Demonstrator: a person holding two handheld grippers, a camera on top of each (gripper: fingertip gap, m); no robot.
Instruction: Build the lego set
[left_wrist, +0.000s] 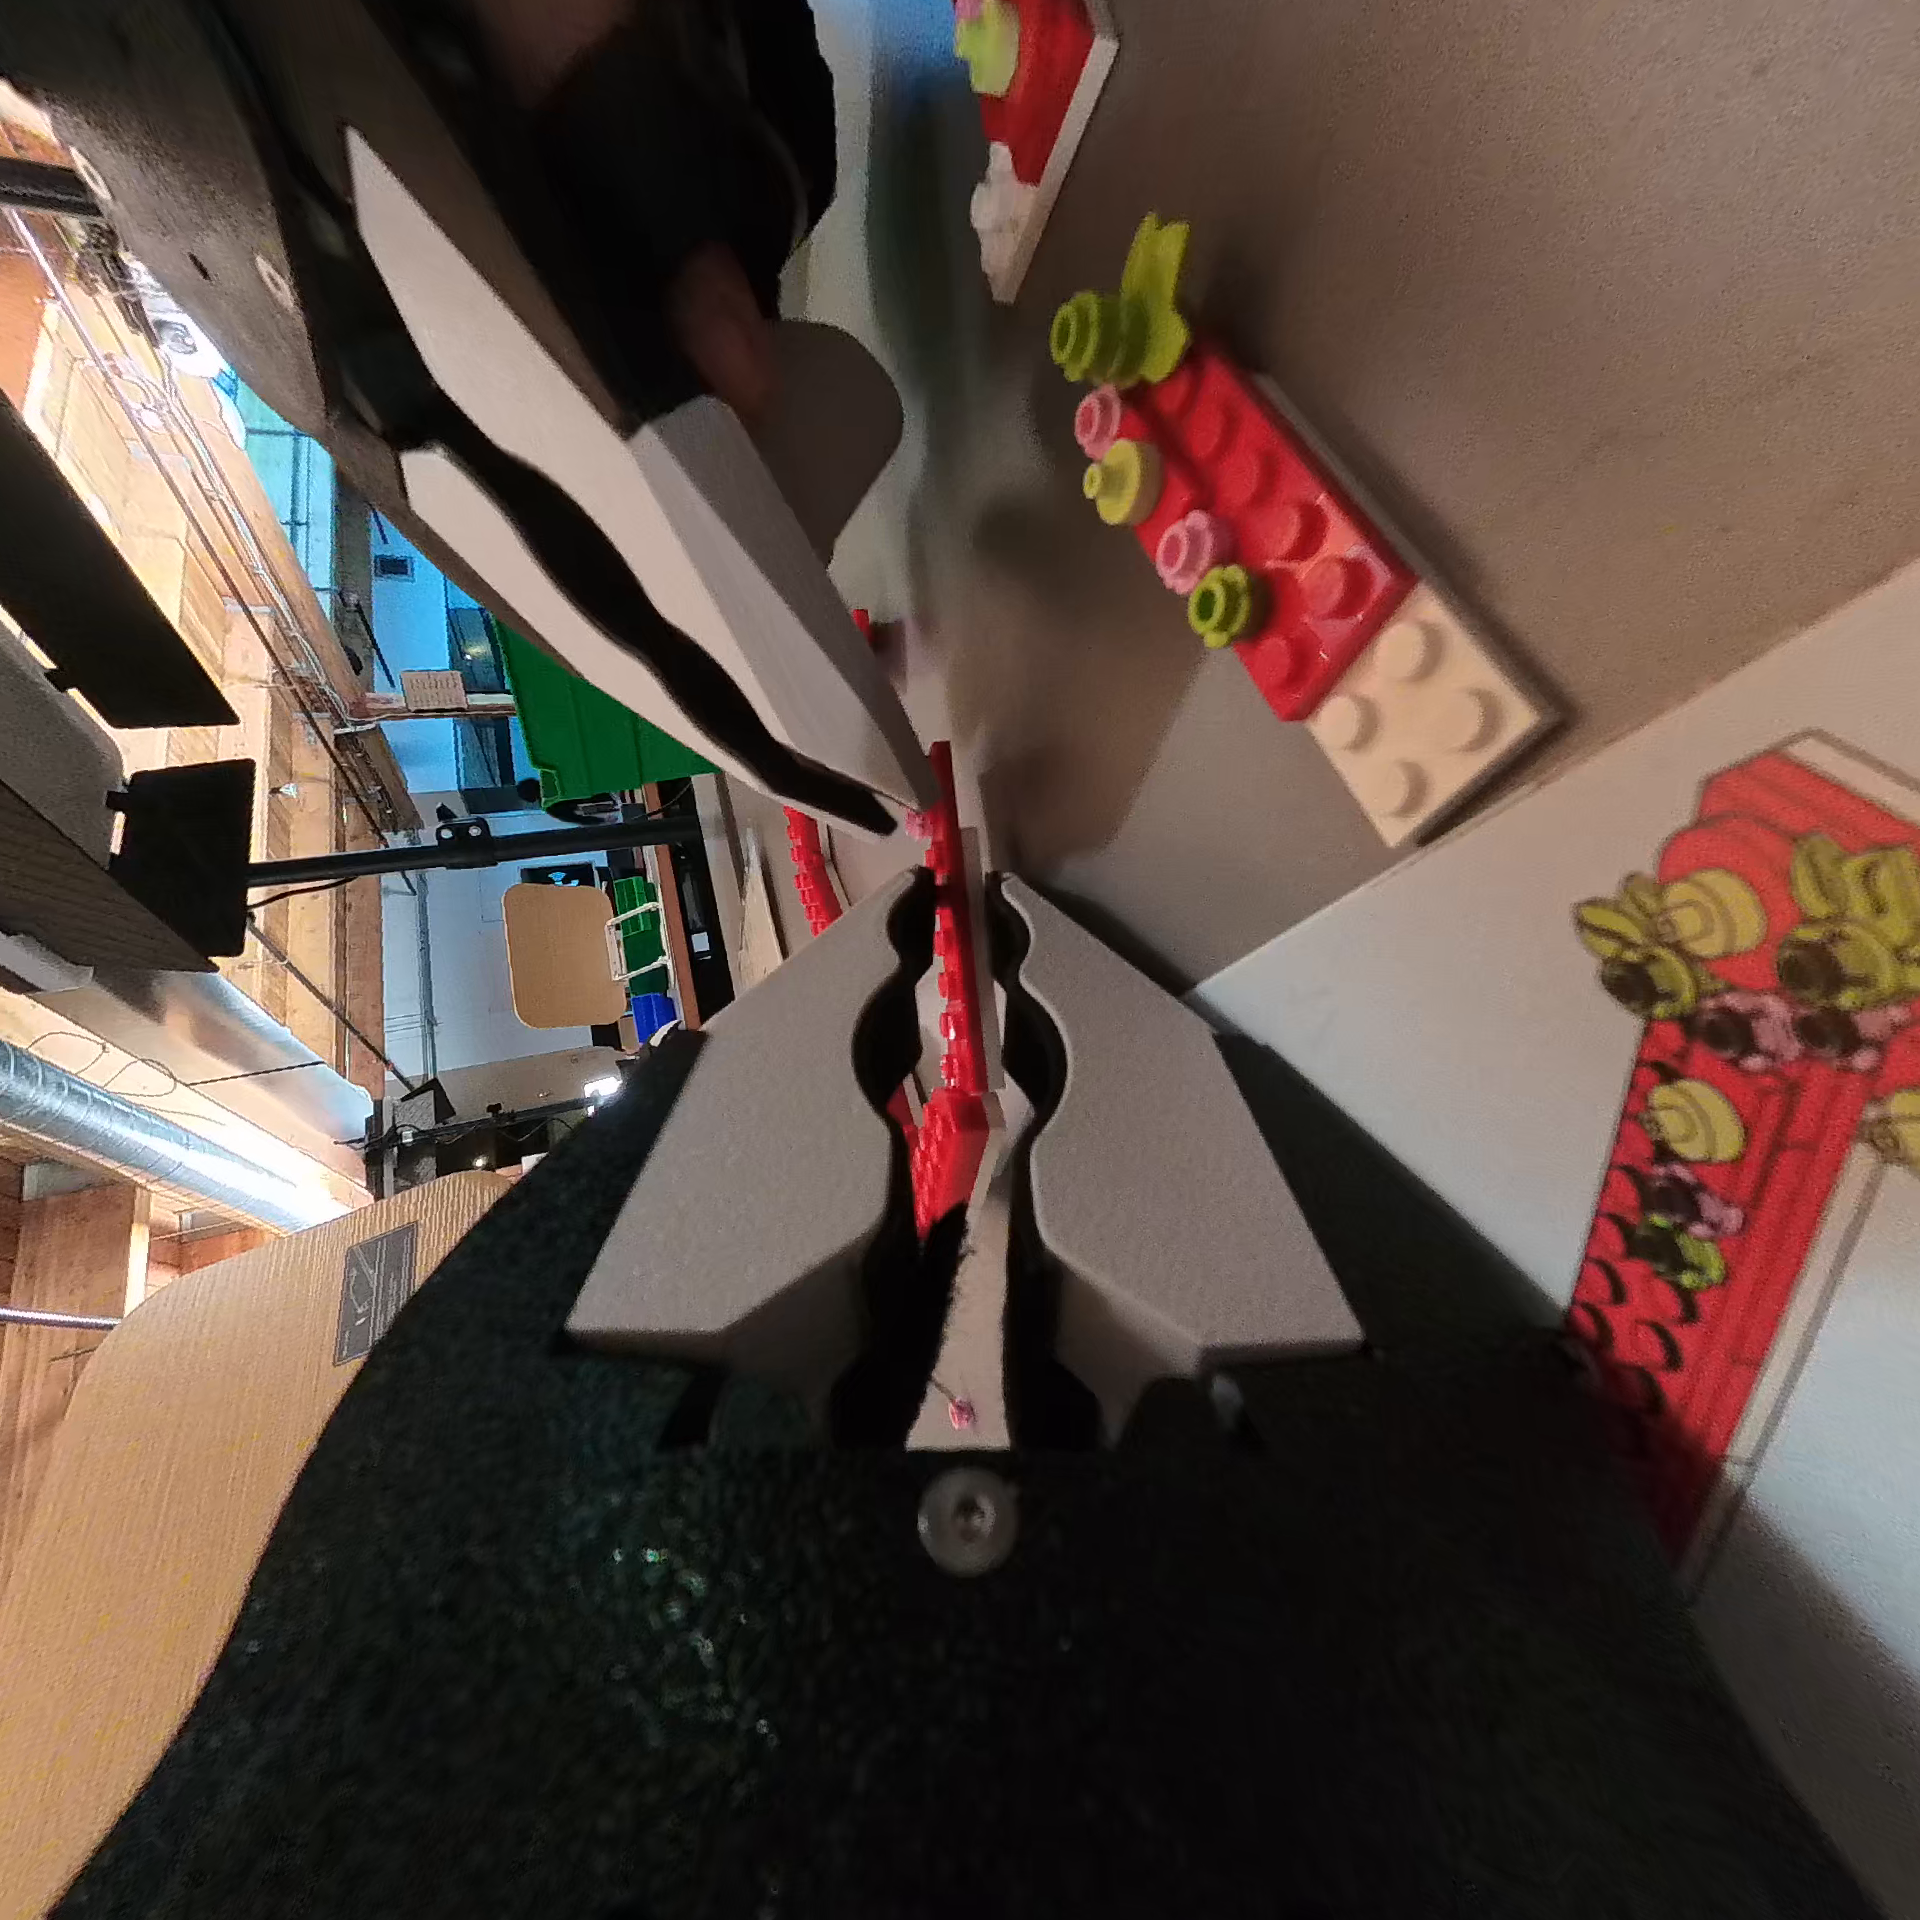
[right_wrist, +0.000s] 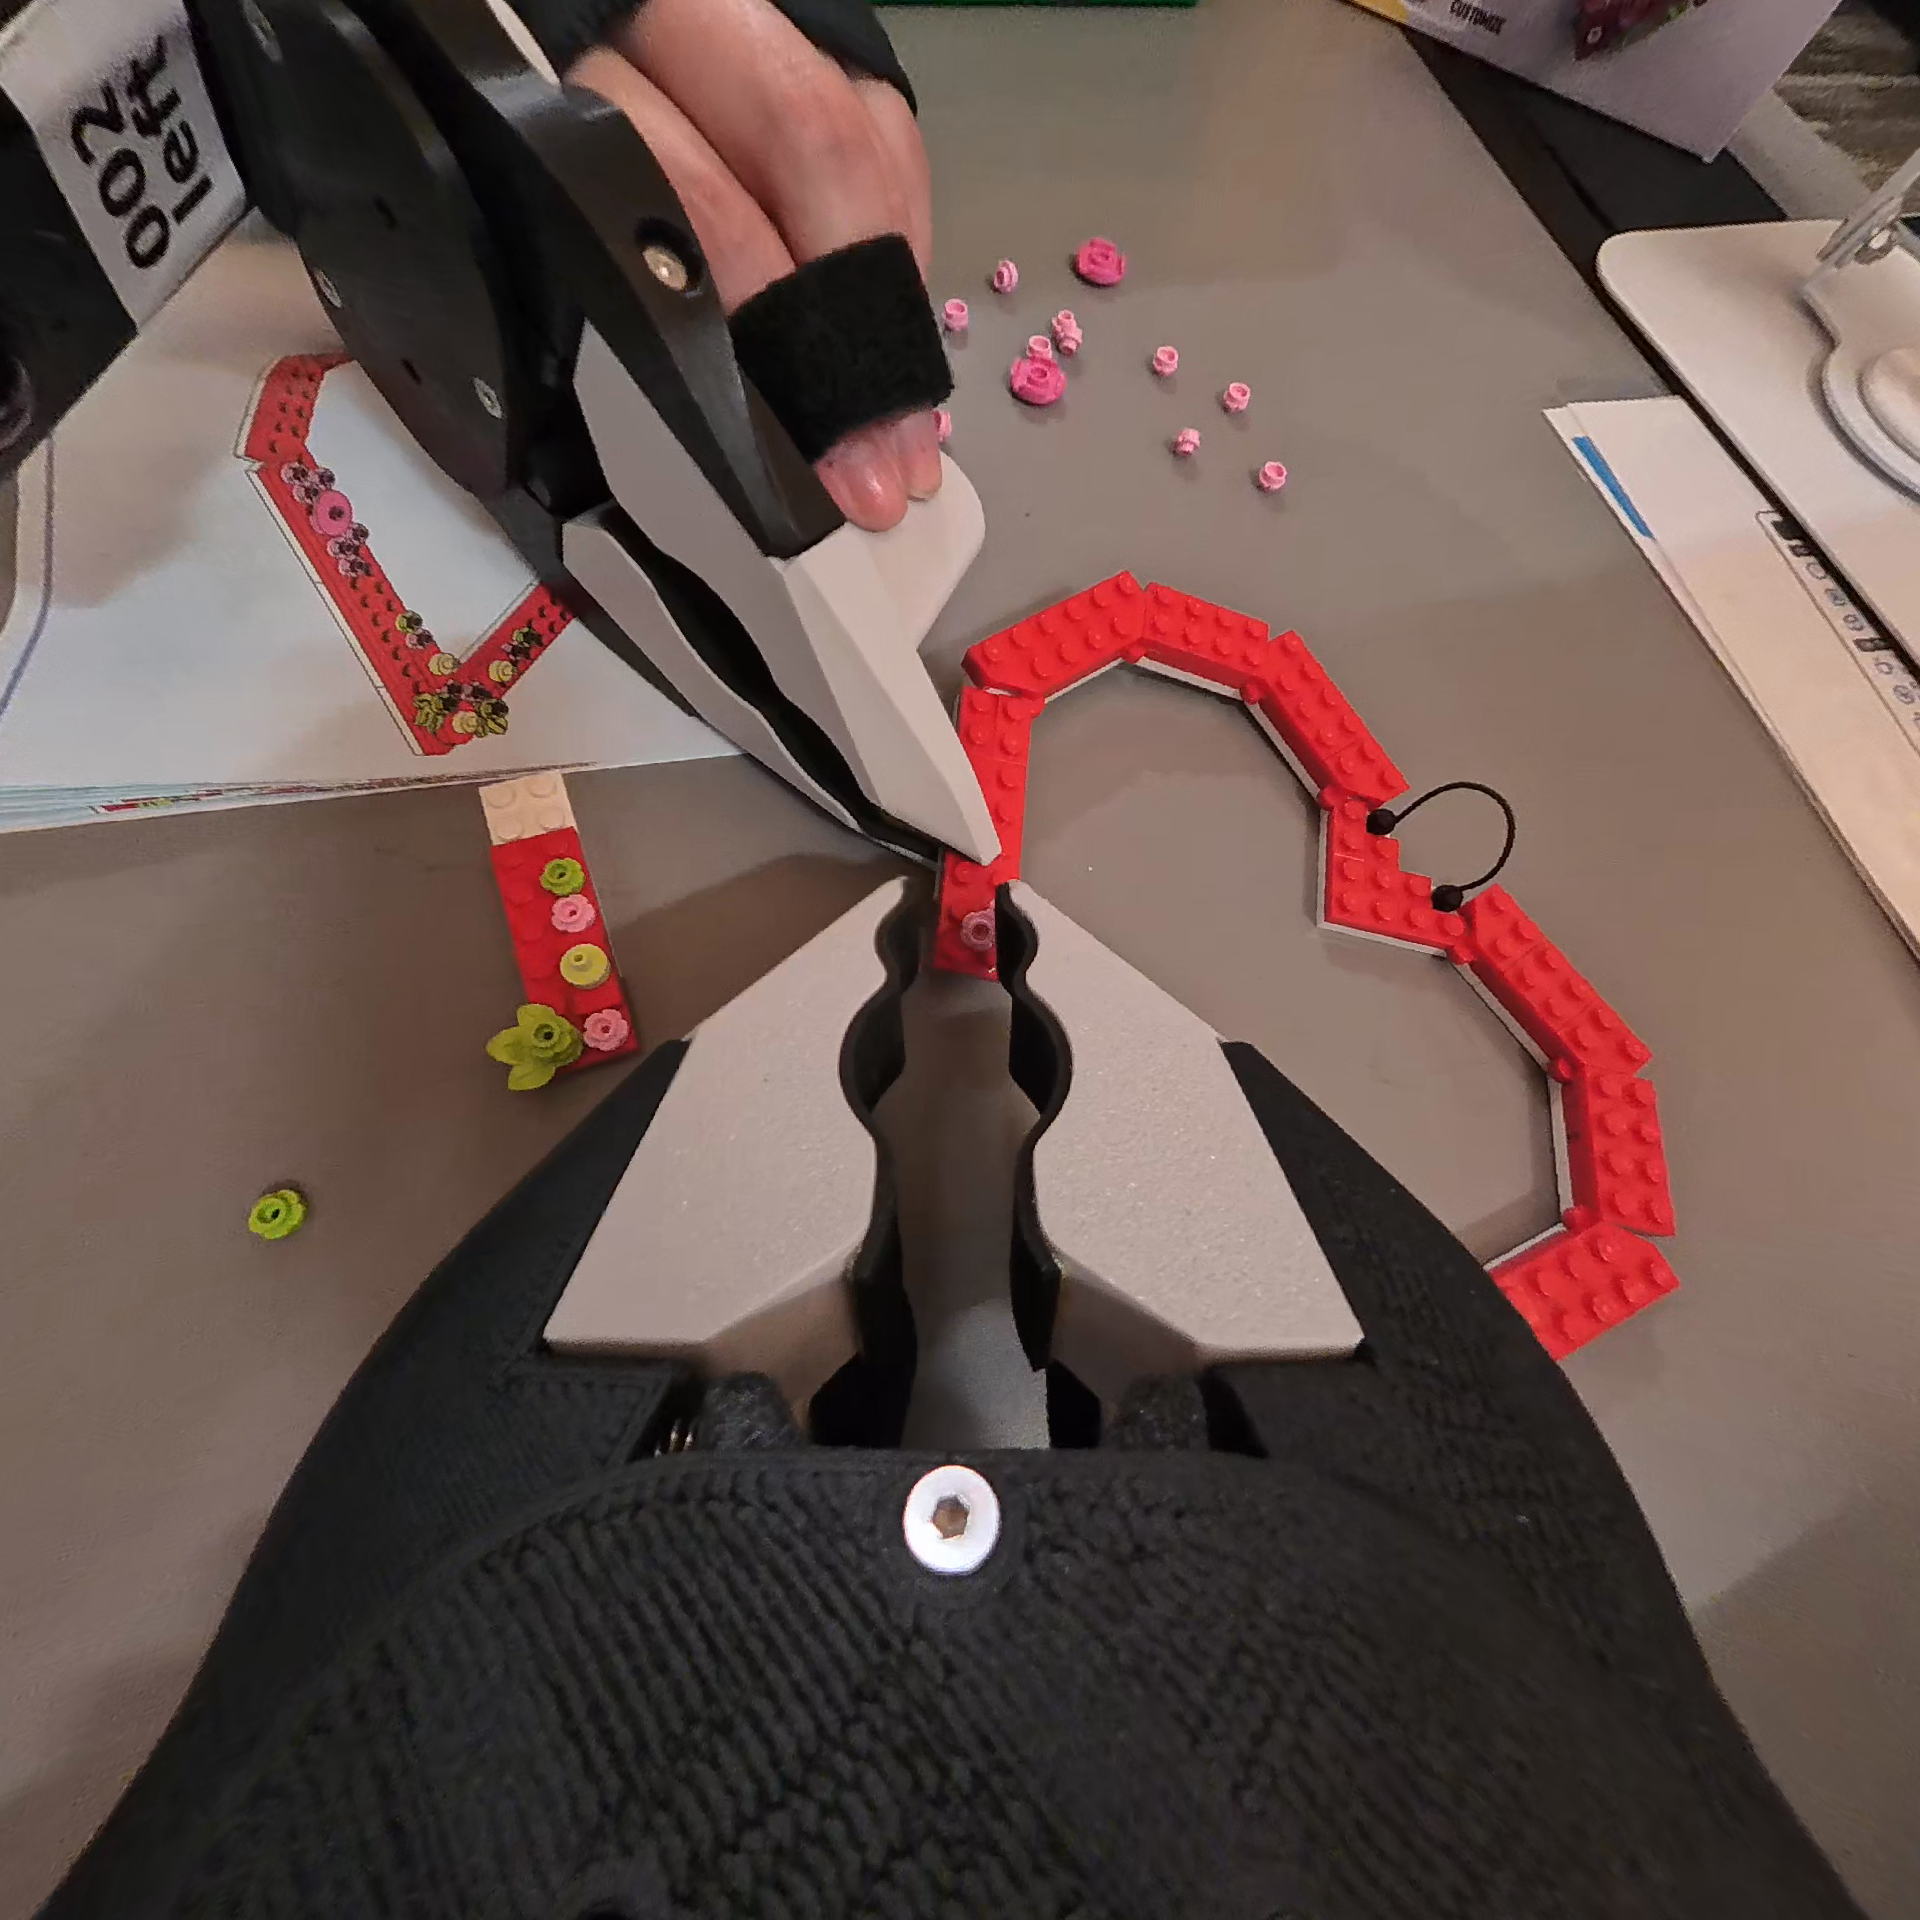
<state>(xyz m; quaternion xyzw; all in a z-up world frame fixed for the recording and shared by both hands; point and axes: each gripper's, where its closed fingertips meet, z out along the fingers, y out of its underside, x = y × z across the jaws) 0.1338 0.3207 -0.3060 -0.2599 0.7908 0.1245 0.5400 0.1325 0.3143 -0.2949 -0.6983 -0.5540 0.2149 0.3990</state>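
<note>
Red heart frame (right_wrist: 1320, 727) gripped edge-on by both tools, left (left_wrist: 961, 883) and right (right_wrist: 961, 894)

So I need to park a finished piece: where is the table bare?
Bare grey table lies inside the red heart frame, and at lower left around the loose green flower. Crowded: the pink studs beyond the frame, and the instruction sheet on the left.
</note>
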